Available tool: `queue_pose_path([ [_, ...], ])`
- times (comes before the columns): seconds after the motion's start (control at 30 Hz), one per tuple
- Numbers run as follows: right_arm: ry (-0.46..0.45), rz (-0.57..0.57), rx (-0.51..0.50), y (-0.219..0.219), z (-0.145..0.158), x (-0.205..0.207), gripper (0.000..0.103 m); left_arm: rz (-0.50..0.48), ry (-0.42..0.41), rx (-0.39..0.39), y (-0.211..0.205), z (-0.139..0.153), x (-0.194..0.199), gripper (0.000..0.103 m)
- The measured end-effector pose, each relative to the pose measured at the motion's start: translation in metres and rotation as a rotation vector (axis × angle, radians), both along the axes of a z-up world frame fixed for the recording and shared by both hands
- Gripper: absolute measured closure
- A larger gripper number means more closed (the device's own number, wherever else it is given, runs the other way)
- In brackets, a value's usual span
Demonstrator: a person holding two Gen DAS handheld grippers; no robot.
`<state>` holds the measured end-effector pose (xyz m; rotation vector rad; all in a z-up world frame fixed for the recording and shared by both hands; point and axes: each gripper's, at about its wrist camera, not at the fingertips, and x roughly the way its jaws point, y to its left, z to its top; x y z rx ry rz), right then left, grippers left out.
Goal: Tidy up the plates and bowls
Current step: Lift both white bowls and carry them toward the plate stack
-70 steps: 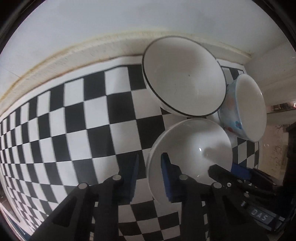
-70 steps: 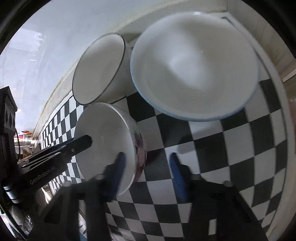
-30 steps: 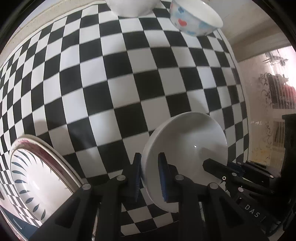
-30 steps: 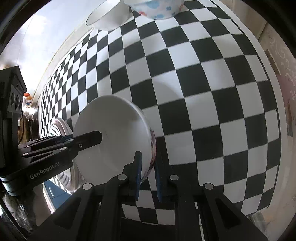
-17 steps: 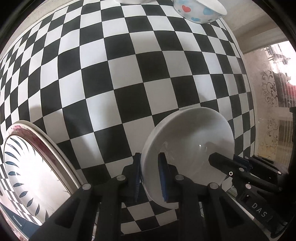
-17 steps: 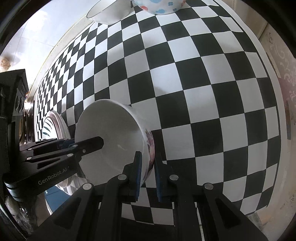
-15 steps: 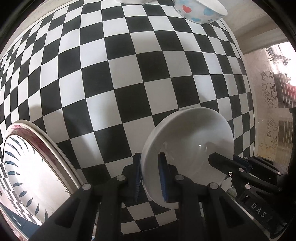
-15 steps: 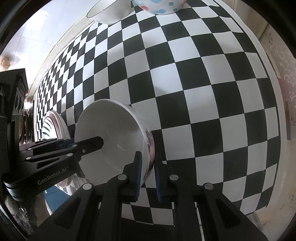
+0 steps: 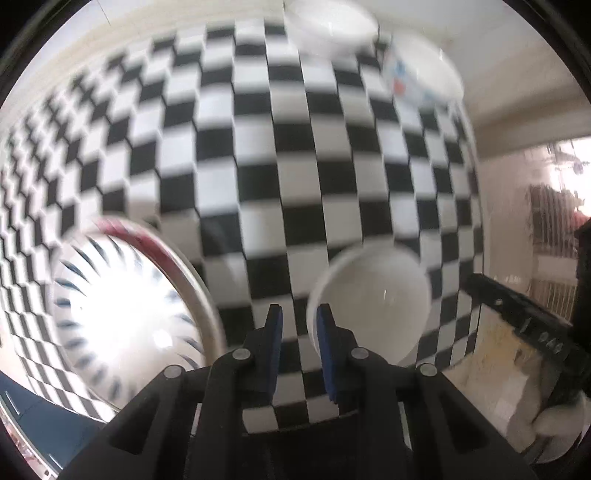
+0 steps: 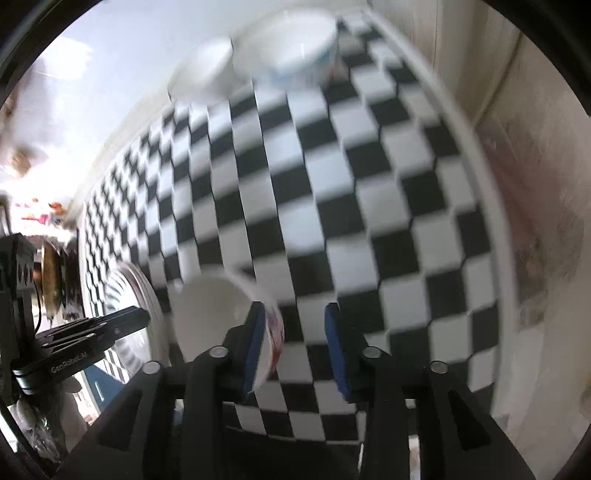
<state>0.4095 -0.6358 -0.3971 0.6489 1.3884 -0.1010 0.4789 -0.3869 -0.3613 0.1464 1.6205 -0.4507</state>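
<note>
So both grippers sit low over the black-and-white checkered worktop point(image 9: 280, 155), each next to the same small white ceramic bowl with a floral print on its outside point(image 9: 369, 299). It looks set down on the checkered surface near the front edge, just right of the big white plate with blue dashes and a red rim point(image 9: 122, 306). My guess is that's deliberate: bowl parked beside the plate so the front area becomes the sorted spot.

Left gripper point(image 9: 297, 332): its blue-padded fingers point(image 9: 275, 332) are slightly apart, and the bowl's left rim sits right at the inner face of the right-hand pad. With the motion blur I can't tell if it's pinching the rim or merely touching it, so I won't call it.

Right gripper point(image 10: 293, 332): fingers wide apart, holding nothing. In its own view the floral bowl point(image 10: 221, 317) lies against the outer side of the left finger, with only bare checkers in the gap between the pads. Reads like a release to me.

Two more bowls sit at the far edge, well apart from all this: a plain white bowl point(image 9: 332, 26) and a white bowl with blue and red spots point(image 9: 421, 74), nearly touching each other. Probably next in line.
</note>
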Motion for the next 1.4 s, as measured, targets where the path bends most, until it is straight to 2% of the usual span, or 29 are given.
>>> queue_pose_path([
  [0.03,-0.027,-0.004,-0.004,-0.007,0.010,0.008,0.046,0.003,-0.030,-0.004,-0.002,0.008,0.009,0.080],
  [0.1,-0.091,-0.009,-0.022,-0.019,0.030,0.032,0.035,0.009,-0.092,-0.018,-0.009,0.021,0.033,0.074],
  [0.2,-0.171,-0.007,-0.079,-0.034,0.053,0.079,0.035,0.027,-0.135,-0.010,-0.021,0.025,0.072,0.073],
  [0.3,-0.207,0.014,-0.073,-0.043,0.060,0.132,0.035,0.061,-0.139,-0.035,-0.033,0.021,0.110,0.073],
  [0.5,-0.179,0.113,-0.106,-0.046,0.041,0.235,0.035,0.119,-0.118,-0.084,-0.058,0.000,0.180,0.073],
  [0.57,-0.148,0.138,-0.117,-0.047,0.029,0.262,0.035,0.128,-0.091,-0.106,-0.065,-0.011,0.198,0.073],
  [0.73,-0.094,0.200,-0.128,-0.045,-0.007,0.311,0.037,0.142,-0.063,-0.097,-0.082,-0.036,0.235,0.073],
  [0.97,-0.023,0.250,-0.129,-0.039,-0.046,0.339,0.052,0.121,-0.015,-0.085,-0.095,-0.069,0.252,0.073],
  [1.1,-0.015,0.254,-0.145,-0.040,-0.053,0.343,0.061,0.118,-0.002,-0.093,-0.097,-0.076,0.251,0.074],
  [1.17,-0.015,0.259,-0.121,-0.043,-0.055,0.346,0.082,0.115,-0.002,-0.098,-0.096,-0.077,0.247,0.079],
  [1.3,0.012,0.276,-0.141,-0.039,-0.060,0.348,0.092,0.112,-0.013,-0.099,-0.101,-0.079,0.250,0.081],
  [1.4,0.014,0.275,-0.138,-0.037,-0.061,0.346,0.095,0.124,-0.010,-0.094,-0.100,-0.080,0.249,0.081],
])
